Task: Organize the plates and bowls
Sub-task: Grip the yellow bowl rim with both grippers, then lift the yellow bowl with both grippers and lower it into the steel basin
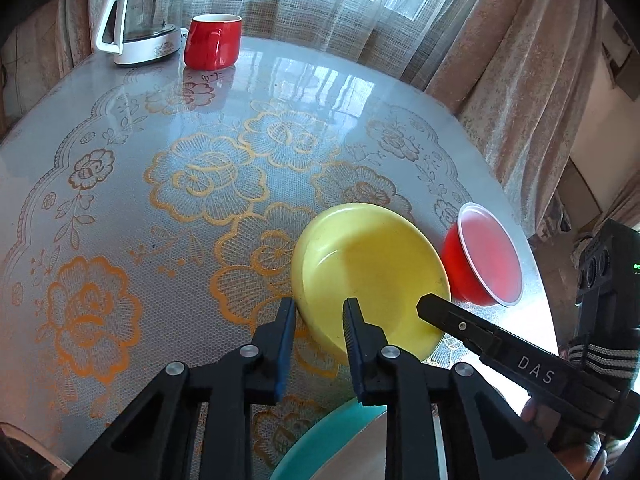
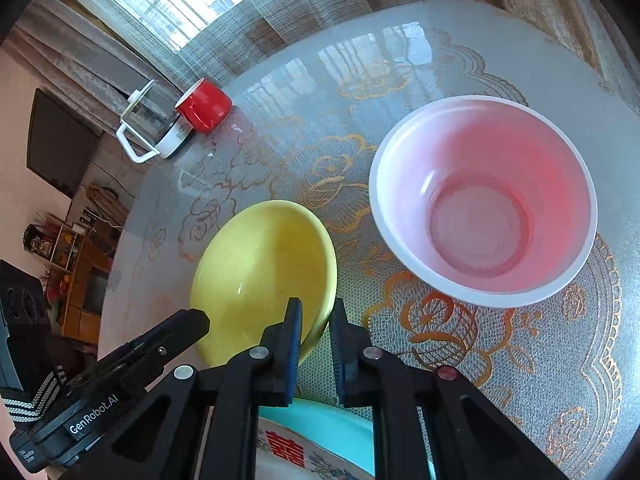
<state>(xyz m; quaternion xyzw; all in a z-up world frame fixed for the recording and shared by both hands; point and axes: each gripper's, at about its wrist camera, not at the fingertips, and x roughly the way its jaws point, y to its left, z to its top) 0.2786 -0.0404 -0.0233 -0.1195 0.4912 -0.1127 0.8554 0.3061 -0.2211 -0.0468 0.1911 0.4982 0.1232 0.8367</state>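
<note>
Tongs on both sides pinch the yellow bowl (image 1: pixel 368 272): left tongs (image 1: pixel 319 308) and right tongs (image 2: pixel 316 312) each squeeze its rim, probably to lift it level off the bench (image 1: pixel 120 152) beside the red bowl (image 2: pixel 484 200).

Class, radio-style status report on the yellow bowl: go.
Right gripper shut on yellow bowl rim. Left gripper straddles rim, grip unclear. Red bowl beside, apart.

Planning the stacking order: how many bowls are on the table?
2. The yellow bowl sits near the table's front edge, both grippers on its rim; the red plastic bowl stands to its right. Others may be out of view.
</note>
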